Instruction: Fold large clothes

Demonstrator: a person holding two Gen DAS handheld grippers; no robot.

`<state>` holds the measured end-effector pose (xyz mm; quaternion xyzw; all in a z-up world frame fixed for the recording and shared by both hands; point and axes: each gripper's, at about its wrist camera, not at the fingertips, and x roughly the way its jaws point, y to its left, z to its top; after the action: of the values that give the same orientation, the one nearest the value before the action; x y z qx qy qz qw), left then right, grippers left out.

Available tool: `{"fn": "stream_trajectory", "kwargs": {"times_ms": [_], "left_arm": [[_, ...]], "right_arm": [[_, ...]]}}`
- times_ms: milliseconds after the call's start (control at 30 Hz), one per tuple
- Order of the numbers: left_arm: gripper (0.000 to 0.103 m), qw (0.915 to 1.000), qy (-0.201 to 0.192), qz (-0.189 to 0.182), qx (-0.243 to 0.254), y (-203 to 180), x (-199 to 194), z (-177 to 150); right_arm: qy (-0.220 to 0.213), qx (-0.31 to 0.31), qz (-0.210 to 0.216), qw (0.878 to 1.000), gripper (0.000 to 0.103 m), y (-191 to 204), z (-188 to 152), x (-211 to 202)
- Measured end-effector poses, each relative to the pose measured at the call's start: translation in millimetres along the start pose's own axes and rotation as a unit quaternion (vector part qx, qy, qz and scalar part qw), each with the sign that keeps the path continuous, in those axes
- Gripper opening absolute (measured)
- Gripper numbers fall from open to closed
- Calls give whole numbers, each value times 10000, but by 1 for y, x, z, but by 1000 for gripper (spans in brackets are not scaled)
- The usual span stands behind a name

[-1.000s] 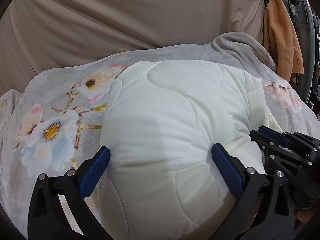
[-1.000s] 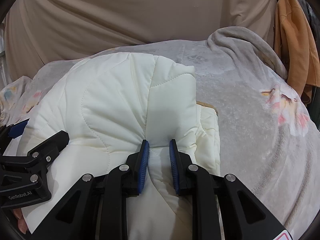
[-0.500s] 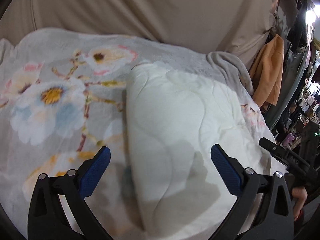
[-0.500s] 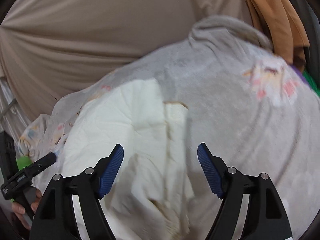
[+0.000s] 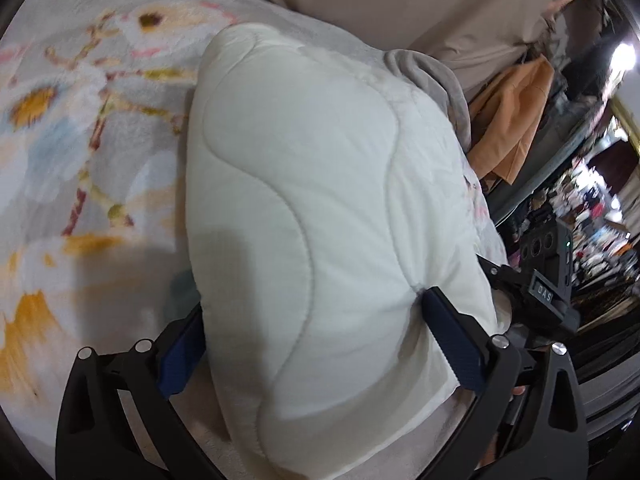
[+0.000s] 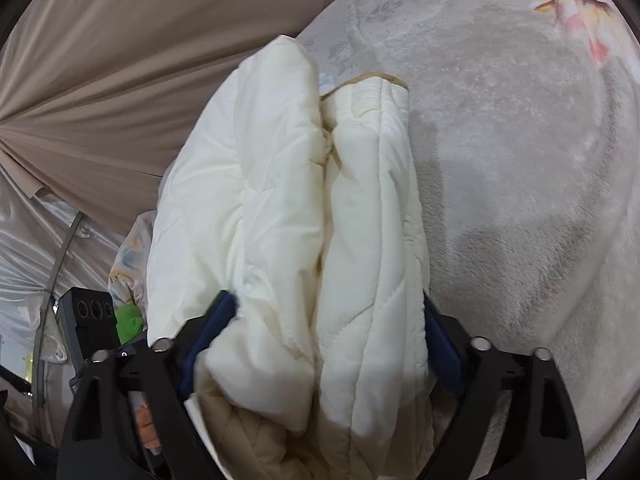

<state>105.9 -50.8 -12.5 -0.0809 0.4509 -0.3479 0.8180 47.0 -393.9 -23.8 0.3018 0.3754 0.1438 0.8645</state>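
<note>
A cream quilted jacket [image 5: 300,152] lies folded into a thick bundle on a grey floral blanket [image 5: 80,140]. My left gripper [image 5: 312,304] straddles one end of it at full width. Its right pad [image 5: 452,340] dents the padding, and fabric half hides the left pad. In the right wrist view the bundle [image 6: 280,160] shows its stacked layers and a tan-trimmed edge. My right gripper [image 6: 326,300] spans that end with its jaws closing. Both blue pads press into the sides, and the fabric bulges over them.
The blanket [image 6: 520,160] spreads wide to the right of the bundle. A beige curtain [image 6: 120,60] hangs behind. An orange garment [image 5: 508,120] hangs at the far right, with cluttered shelves beyond. Each wrist view shows the other gripper's body [image 5: 548,264] beside the bundle.
The right gripper let go of its narrow pinch and opened wide. Both grippers lifted off, rolled and came down again, each straddling an end of the folded bundle.
</note>
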Motion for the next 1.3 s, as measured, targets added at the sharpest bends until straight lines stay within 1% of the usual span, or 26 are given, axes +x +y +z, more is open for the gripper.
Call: {"fn": "stream_trajectory", "kwargs": {"times_ms": [33,67,100,133,167,267,367,400,467,533,600,633,733,800,867,967,1067,1100,1133,1200,1233,1267,1300], "left_arm": [[88,9997,-89,118,178,-10,-4,1],[81,9990,-176,209,353,-19,-8,2],[77,9976,-291,296,548,-29,-15,4],[71,9964,-375,337,676,-34,-20,6],[67,9950,-475,350,802,-41,-27,9],[63,9901,-808,270,1119,-57,-53,19],[62,9806,-1274,180,1479,-74,-91,29],[62,9758,-1459,167,1619,-80,-104,32],[62,9629,-1906,121,1906,-90,-138,37],[62,9473,-2393,95,2128,-92,-176,42],[62,9333,-2778,102,2274,-90,-205,46],[63,9248,-3002,132,2335,-85,-221,50],[64,9093,-3413,256,2366,-63,-250,63],[66,9057,-3545,350,2300,-41,-257,73],[68,9070,-3569,506,2179,-12,-255,86],[68,9195,-3382,718,1870,38,-233,107],[68,9361,-3046,925,1496,97,-186,123],[68,9439,-2861,971,1330,120,-166,126],[68,9515,-2673,996,1150,139,-148,128],[68,9721,-1991,1086,607,187,-96,126],[76,9771,-1748,1168,329,206,-77,121],[81,9769,-1842,1056,231,217,-72,112],[81,9769,-1923,907,225,222,-73,106]], "right_arm": [[-51,-81,0,10000,60,4,0,-3],[-118,-169,-29,9998,47,7,2,-7],[-214,-290,-110,9993,39,14,1,-13],[-305,-382,-182,9986,36,21,0,-17],[-434,-467,-249,9977,34,29,0,-22],[-830,-636,-352,9939,32,51,-1,-37],[-1363,-971,-410,9850,31,85,-1,-63],[-1503,-1091,-416,9817,31,97,-1,-70],[-1881,-1449,-409,9705,31,130,0,-89],[-2262,-1773,-279,9574,31,162,4,-109],[-2566,-2068,-91,9441,31,196,9,-122],[-2687,-2201,-19,9377,32,209,10,-126],[-2871,-2468,308,9250,34,246,25,-118],[-2863,-2497,545,9234,35,262,35,-101],[-2741,-2510,734,9254,36,275,51,-67],[-2409,-2406,809,9368,36,279,72,-4],[-1945,-2263,670,9521,36,270,83,76],[-1764,-2187,609,9578,36,262,86,102],[-1504,-2041,528,9659,36,248,90,138],[-1023,-1757,370,9784,37,223,89,191],[-623,-1558,181,9857,40,202,86,226],[-463,-1433,95,9886,51,186,81,245],[-554,-1379,421,9880,54,173,76,250]]}}
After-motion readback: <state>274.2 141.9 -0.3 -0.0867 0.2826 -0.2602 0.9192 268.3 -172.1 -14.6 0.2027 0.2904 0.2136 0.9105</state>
